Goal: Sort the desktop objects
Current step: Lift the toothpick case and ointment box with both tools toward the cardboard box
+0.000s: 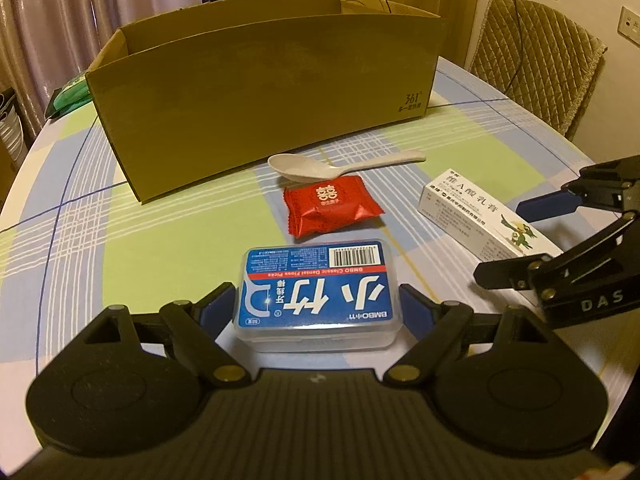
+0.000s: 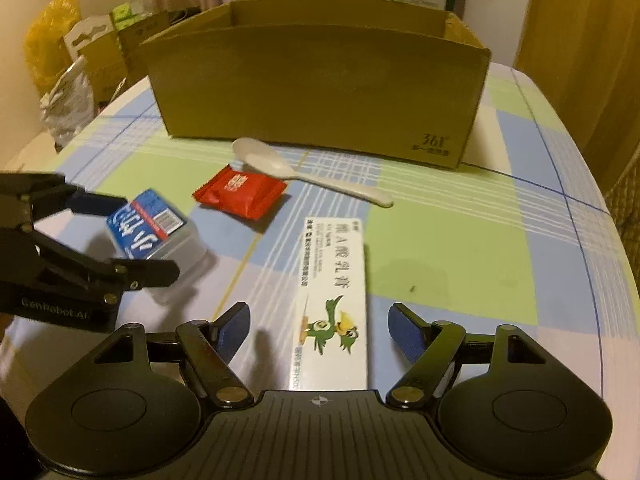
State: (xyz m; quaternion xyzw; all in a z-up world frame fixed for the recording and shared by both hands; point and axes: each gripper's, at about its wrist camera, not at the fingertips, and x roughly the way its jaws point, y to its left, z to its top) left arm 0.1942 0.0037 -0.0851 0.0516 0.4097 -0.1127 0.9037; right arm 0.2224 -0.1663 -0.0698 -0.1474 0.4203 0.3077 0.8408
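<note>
box marked "361" stands at the table's far side, its inside hidden, so nothing can be confirmed as sorted. carton with a green bird lies between the right gripper's released pads; "bmbo classic dental floss picks" case sits between the left gripper's pads, grasp uncertain. red packet and spoon lie untouched before the box.

The right tongs stand open astride the near end of a white carton, pads clear of it on both sides. At left, the left tongs straddle a blue-labelled floss box. Farther off lie a red packet and a white spoon, before a cardboard box on the checked tabletop.
</note>
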